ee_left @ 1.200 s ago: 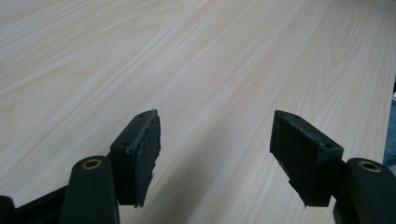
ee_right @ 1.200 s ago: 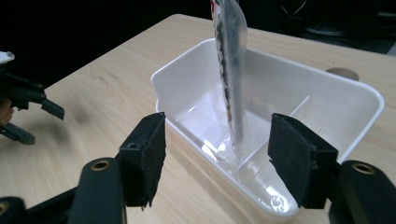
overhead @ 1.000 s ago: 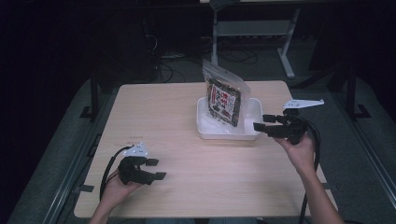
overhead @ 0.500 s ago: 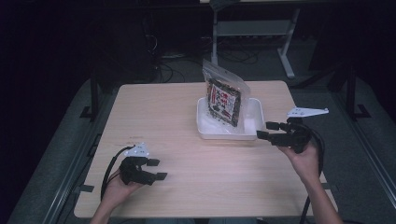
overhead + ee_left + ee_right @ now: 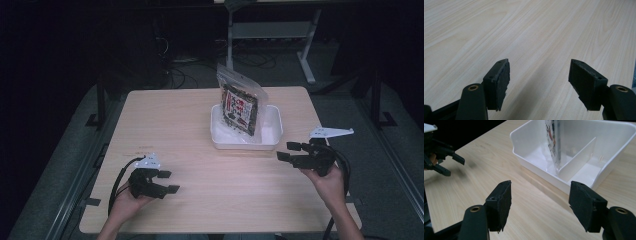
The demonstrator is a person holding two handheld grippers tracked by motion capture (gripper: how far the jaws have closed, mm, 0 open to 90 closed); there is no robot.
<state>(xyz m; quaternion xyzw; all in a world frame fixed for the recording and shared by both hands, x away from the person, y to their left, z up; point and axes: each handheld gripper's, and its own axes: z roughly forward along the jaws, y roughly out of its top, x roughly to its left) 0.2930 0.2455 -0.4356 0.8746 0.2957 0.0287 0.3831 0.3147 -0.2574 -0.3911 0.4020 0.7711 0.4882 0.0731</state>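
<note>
A clear snack bag (image 5: 241, 106) with a dark printed label stands upright in a white plastic bin (image 5: 274, 129) at the table's far middle. In the right gripper view the bag (image 5: 553, 142) leans against the bin's divider (image 5: 577, 160). My right gripper (image 5: 290, 151) hovers open near the table's right edge, just in front of the bin's right corner, with nothing between its jaws. My left gripper (image 5: 168, 181) rests open low over the near left part of the table. The left gripper (image 5: 451, 163) also appears far off at the left of the right gripper view.
The light wooden table (image 5: 200, 125) carries just the bin. Its near edge lies close behind both hands. Dark floor, cables and a white stand's legs (image 5: 305, 60) lie beyond the far edge.
My right gripper has drawn back toward the person and lower, away from the bin's right side. The left gripper has stayed put.
</note>
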